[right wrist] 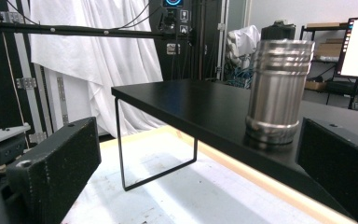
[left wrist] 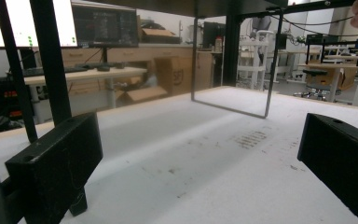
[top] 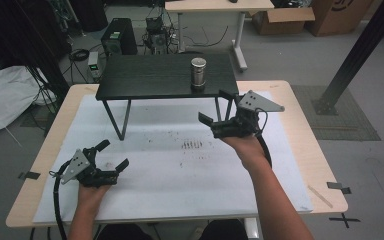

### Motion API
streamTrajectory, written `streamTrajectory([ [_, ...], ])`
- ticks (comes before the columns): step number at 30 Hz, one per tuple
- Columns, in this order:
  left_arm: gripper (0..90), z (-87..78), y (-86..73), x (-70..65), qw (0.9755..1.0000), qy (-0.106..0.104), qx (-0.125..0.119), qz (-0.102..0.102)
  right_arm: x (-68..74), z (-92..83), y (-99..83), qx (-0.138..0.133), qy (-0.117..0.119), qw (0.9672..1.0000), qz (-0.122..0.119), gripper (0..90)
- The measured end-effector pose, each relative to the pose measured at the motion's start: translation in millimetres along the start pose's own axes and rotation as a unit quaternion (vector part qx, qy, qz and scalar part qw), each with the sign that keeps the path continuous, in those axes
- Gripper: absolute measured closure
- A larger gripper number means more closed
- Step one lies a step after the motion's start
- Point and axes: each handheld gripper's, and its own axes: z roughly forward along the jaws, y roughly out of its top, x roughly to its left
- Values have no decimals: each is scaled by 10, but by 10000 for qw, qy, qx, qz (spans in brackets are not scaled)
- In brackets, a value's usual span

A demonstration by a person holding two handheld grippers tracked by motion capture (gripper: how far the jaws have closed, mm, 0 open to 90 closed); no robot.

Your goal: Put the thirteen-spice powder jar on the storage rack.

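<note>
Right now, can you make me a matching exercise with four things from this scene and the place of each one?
Things:
1. metal can
2. black shelf
3. left gripper
4. right gripper

Places:
A. low over the white sheet, near the person
B. standing on the table
C. raised just in front of the shelf edge
D. on top of the shelf

Pairs: 1-D, 2-B, 3-A, 4-C

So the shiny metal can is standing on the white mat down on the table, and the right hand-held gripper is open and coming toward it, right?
Not quite. The metal can stands upright on the small black shelf raised above the white mat, not on the mat itself. The high view shows this, and the right gripper view confirms it. The rest holds: the right hand-held gripper is open, its jaws apart, and points toward the can.
</note>
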Motion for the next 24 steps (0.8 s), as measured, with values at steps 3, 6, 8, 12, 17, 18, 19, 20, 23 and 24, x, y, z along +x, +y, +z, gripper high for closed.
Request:
streamTrajectory([
  [3,3,0,0,0,10000,1,-2,2,23,0,-75,37,-26,10000,5,0],
  [6,2,-1,0,-1,10000,1,-3,2,43,-3,-165,80,-46,10000,6,0],
  [8,3,1,0,-1,10000,2,-6,4,55,-8,-219,90,-53,9999,18,0],
  [12,2,0,0,-1,10000,1,0,10,69,-27,-339,92,-91,9999,37,0],
  [17,2,1,0,-1,10000,3,-5,10,77,-45,-489,158,-147,9997,71,0],
  [18,2,0,0,-1,10000,-3,0,9,77,-49,-515,184,-159,9997,65,0],
  [19,2,0,0,-2,10000,-5,1,2,79,-55,-547,199,-166,9996,75,0],
  [20,2,0,-1,-3,10000,-2,0,-3,79,-59,-573,214,-177,9996,84,0],
  [23,3,0,-1,-3,10000,0,2,-7,84,-68,-655,249,-203,9994,90,0],
  [24,3,0,-1,-3,10000,0,2,-8,88,-71,-699,275,-222,9993,86,0],
])
